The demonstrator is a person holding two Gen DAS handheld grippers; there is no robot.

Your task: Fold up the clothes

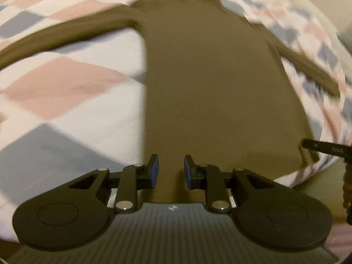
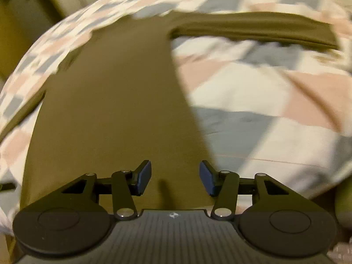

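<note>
An olive long-sleeved shirt [image 1: 209, 88] lies spread flat on a checkered sheet. One sleeve [image 1: 66, 35] stretches out to the left and the other sleeve [image 1: 308, 70] runs off to the right. My left gripper [image 1: 170, 169] hovers over the shirt's lower hem area, open, nothing between its blue pads [image 1: 154, 171]. The right wrist view shows the same shirt [image 2: 110, 110] with a sleeve [image 2: 253, 30] lying across the top right. My right gripper [image 2: 175, 177] is open over the shirt's near right edge, its pads [image 2: 144, 178] empty. Both views are motion-blurred.
The sheet [image 1: 55, 83] has pink, grey and white squares and covers a bed. A black finger of the other gripper [image 1: 323, 148] pokes in at the right edge of the left wrist view. Beyond the bed's edge is a dim wall or furniture [image 2: 26, 22].
</note>
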